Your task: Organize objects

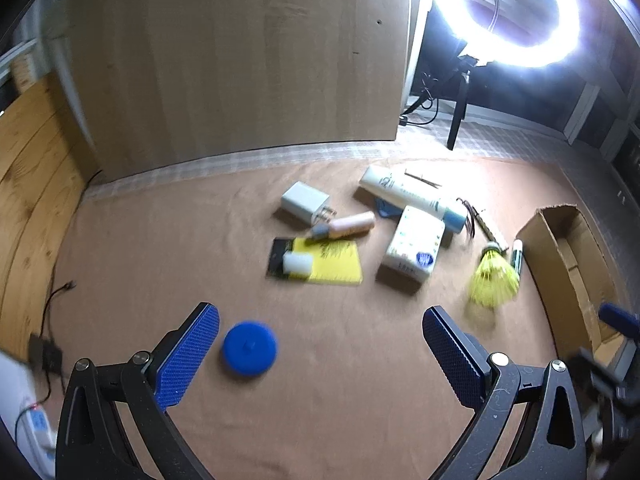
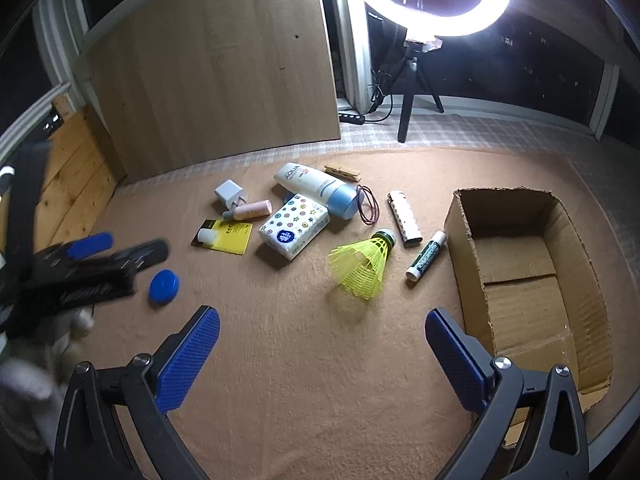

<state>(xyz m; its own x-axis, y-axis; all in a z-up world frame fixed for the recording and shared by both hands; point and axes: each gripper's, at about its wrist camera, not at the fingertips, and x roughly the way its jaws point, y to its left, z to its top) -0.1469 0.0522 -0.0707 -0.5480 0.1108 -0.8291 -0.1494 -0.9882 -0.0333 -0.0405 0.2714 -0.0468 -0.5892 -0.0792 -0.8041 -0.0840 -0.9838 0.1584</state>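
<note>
My left gripper (image 1: 320, 356) is open and empty above the brown cloth; a blue round lid (image 1: 250, 348) lies just inside its left finger. The lid also shows in the right wrist view (image 2: 164, 286), beside the left gripper (image 2: 100, 256). My right gripper (image 2: 322, 356) is open and empty, with an open cardboard box (image 2: 532, 272) to its right. A yellow shuttlecock (image 2: 362, 266), a white-green marker (image 2: 426, 260), a tissue pack (image 2: 294, 230), a white-blue tube (image 2: 320, 188) and a yellow card (image 2: 228, 236) lie ahead.
A white charger (image 2: 230, 194), a pink bottle (image 2: 252, 210), a lighter (image 2: 404, 218), hair ties (image 2: 368, 208) and a clothespin (image 2: 342, 172) lie on the cloth. A wooden board (image 2: 224, 80) stands behind. A ring light on a tripod (image 2: 424, 8) stands at the back right.
</note>
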